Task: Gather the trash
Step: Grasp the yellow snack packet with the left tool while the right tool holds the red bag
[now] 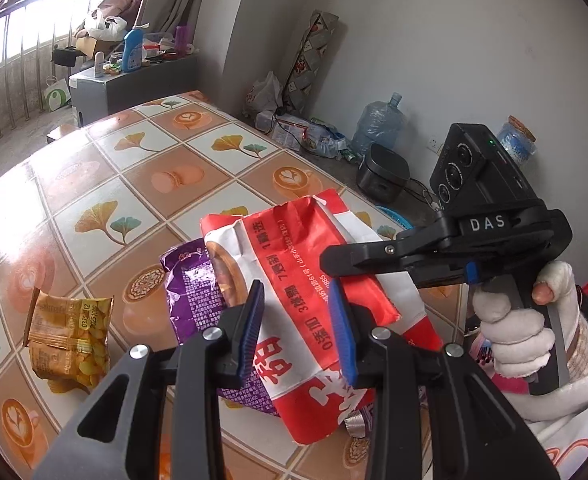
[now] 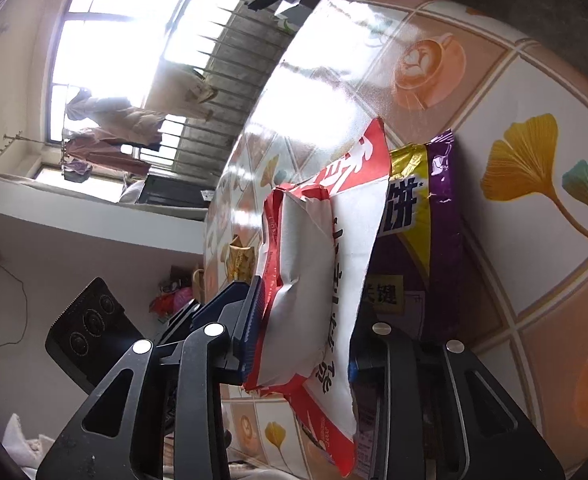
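A red and white paper bag lies over a purple snack bag on the patterned table. My left gripper is open, its blue pads on either side of the red bag's middle. My right gripper comes in from the right and grips the red bag's far edge. In the right wrist view the right gripper is shut on the red and white bag, with the purple bag behind it. A yellow snack wrapper lies to the left.
The table has a tile-print cloth with coffee and leaf pictures. Beyond its far edge stand a water jug, a black rice cooker and floor clutter. A grey cabinet with bottles stands by the window.
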